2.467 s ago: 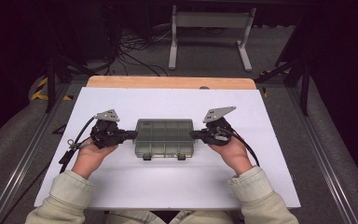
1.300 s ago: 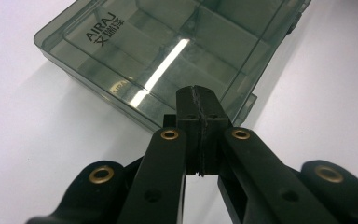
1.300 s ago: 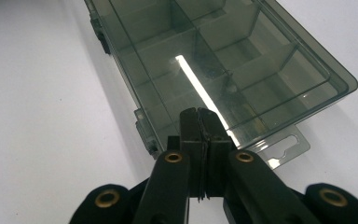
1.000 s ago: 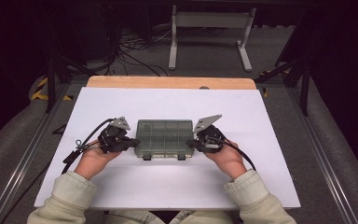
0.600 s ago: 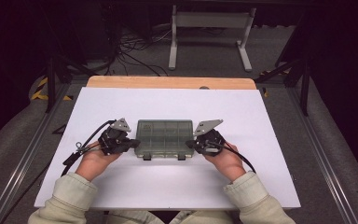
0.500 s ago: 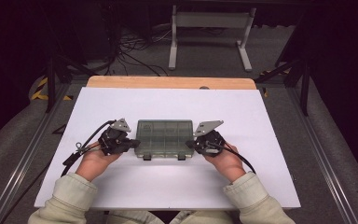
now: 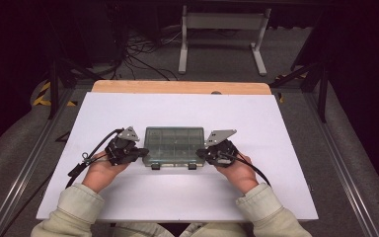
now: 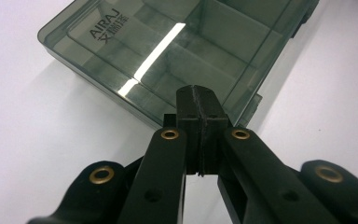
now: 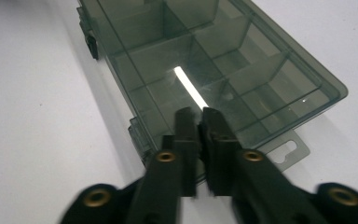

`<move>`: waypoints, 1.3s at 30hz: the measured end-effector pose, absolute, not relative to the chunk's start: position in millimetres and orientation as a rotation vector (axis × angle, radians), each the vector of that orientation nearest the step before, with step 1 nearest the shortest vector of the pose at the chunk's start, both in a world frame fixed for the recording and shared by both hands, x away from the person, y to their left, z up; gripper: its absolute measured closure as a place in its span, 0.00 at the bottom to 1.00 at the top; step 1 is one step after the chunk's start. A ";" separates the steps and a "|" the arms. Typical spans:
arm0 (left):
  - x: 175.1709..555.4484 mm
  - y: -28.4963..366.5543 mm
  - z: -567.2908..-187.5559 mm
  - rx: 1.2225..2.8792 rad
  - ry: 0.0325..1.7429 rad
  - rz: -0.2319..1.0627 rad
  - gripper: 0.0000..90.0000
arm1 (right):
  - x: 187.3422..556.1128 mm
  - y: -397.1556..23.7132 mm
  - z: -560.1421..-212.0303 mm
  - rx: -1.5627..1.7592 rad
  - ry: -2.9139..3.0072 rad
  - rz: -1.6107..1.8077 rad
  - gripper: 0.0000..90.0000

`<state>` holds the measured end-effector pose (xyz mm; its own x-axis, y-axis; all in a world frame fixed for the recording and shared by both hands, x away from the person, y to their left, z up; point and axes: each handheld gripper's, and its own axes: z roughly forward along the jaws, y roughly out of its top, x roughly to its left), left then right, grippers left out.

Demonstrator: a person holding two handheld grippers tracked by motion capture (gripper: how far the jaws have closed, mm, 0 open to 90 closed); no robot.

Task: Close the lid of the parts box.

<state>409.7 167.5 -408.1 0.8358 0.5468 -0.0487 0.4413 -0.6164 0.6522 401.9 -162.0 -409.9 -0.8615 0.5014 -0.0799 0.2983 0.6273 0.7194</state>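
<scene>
Squarely on the desk (image 7: 128,113), closed compartment box (image 7: 173,144), flanked by left tongs (image 7: 141,153) clenched empty and right tongs (image 7: 200,154) just parting, nothing between. Likely trouble: lopsided push, box skidding or twisting away.

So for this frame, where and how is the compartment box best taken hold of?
Probably by its two short ends, one gripper from each side. The box lies flat with its lid closed, too broad for one gripper's jaws, and its latches face the person. The left gripper and right gripper already sit at those ends; the hang tab offers the right a thin edge.
</scene>
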 end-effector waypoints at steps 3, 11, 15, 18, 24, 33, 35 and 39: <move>406.0 170.0 -403.7 2.277 0.711 0.207 0.91 | 402.0 -167.3 -404.3 0.663 2.545 1.128 0.83; 391.8 184.3 -392.8 2.137 0.699 0.215 0.42 | 391.1 -182.1 -378.8 0.629 2.377 1.300 0.47; 381.0 191.6 -390.5 2.091 0.692 0.230 0.25 | 387.4 -189.0 -372.9 0.627 2.331 1.350 0.36; 373.6 198.4 -388.7 2.041 0.687 0.250 0.15 | 382.7 -196.1 -368.5 0.615 2.287 1.394 0.28; 358.2 213.3 -387.7 1.933 0.686 0.270 0.05 | 370.1 -212.7 -365.3 0.609 2.215 1.454 0.17; 340.2 236.3 -396.0 1.824 0.701 0.364 0.03 | 352.0 -237.7 -368.7 0.622 2.132 1.488 0.10; 337.2 238.8 -397.6 1.815 0.701 0.381 0.03 | 350.3 -240.3 -370.3 0.628 2.123 1.487 0.10; 330.0 246.0 -402.3 1.779 0.687 0.419 0.03 | 345.4 -248.2 -376.4 0.636 2.097 1.482 0.06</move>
<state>330.0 246.0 -402.3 0.7670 0.6390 -0.0584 0.2408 -0.2023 0.9493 345.4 -248.2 -376.4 -0.7708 0.6249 -0.1241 0.0915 0.3013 0.9491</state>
